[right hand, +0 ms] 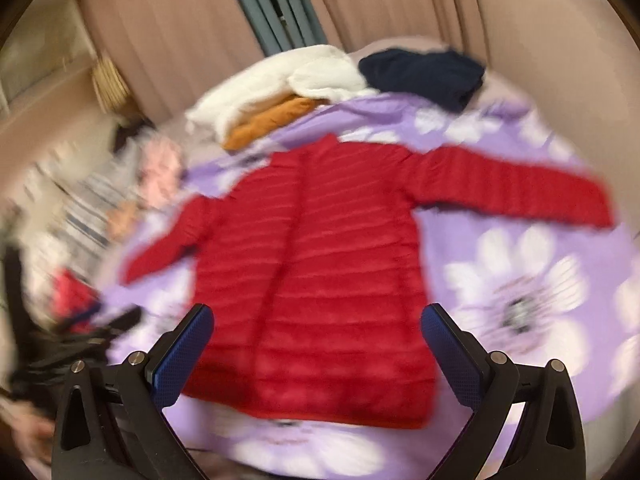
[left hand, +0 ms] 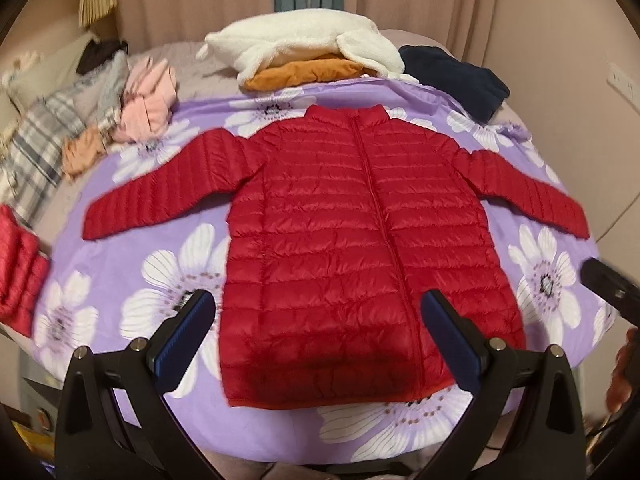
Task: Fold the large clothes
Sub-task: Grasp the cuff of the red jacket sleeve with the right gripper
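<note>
A red quilted jacket (left hand: 352,240) lies flat, front up and zipped, in the centre of the left wrist frame, on a purple sheet with white flowers (left hand: 160,280); both sleeves are spread outward and the collar points to the top of the frame. The left gripper (left hand: 320,320) hangs over the jacket's lower half, its blue-padded fingers (left hand: 192,328) spread wide with nothing between them. The right gripper (right hand: 316,328) likewise stands spread and empty over the hem area; this view is motion-blurred. At upper centre a white fleece garment (left hand: 304,40) sits on an orange one (left hand: 304,74), with a navy garment (left hand: 456,76) to their right. Pink clothing (left hand: 150,96) and a plaid item (left hand: 36,152) lie at left.
</note>
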Demonstrator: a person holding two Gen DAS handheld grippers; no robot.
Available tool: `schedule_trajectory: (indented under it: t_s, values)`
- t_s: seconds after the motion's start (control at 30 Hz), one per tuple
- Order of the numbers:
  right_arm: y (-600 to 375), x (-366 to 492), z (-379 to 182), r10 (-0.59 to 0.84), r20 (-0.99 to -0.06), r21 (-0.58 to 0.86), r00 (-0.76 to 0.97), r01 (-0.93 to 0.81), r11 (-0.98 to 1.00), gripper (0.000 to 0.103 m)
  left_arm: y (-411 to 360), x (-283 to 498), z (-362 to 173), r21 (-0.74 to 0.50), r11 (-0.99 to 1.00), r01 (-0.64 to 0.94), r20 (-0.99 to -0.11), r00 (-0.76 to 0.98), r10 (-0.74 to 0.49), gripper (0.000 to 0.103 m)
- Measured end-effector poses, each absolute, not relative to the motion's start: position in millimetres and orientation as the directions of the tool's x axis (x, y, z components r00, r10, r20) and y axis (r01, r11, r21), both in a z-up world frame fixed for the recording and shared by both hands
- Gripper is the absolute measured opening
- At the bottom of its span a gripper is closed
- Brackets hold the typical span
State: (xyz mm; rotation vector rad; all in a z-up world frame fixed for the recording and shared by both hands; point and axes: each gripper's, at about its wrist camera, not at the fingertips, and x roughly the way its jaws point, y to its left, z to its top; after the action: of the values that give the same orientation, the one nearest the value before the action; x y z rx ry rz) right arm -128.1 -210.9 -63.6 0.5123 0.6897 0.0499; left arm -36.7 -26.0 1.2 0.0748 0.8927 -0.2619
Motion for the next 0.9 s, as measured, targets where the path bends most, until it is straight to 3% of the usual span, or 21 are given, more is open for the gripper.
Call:
schedule_trajectory:
  t_s: [0.1,0.33,0.47,0.67,0.9]
  values:
    - [-233.7,-128.6,-84.4,0.296,-0.518,0.622,0.802,0.116,0.774,0.102,-21.9,-20.2,-11.8,-0.148,0.959,0.240,-0.787,0.558,-0.262,0.103]
    - [-304.8,-138.0,-131.9,0.189,-0.423,0.750,0.886,0.225,0.622,0.102,-10.2,6.3,-39.2,-0.366,0.910,0.194,-0.740,0.532,-0.411,0.103]
    - [-355.3,-136.3,-164.3,0.099,-0.449,0.770,0.888,0.328,0.547,0.102,-4.6,23.2,-53.7,-0.514,0.839,0.181,-0.692,0.491,-0.530,0.103]
    - [-424.3,-121.4,-212.5,-0.006,-0.535,0.765,0.845,0.487,0.422,0.102,0.0,43.6,-59.9,-0.534,0.834,0.141,-0.673,0.526,-0.520,0.103]
    - [-479.5,-101.8,-231.1,-0.098,-0.497,0.815,0.862,0.503,0.288,0.102,5.3,67.5,-80.1,-0.580,0.808,0.106,-0.658,0.523,-0.542,0.103]
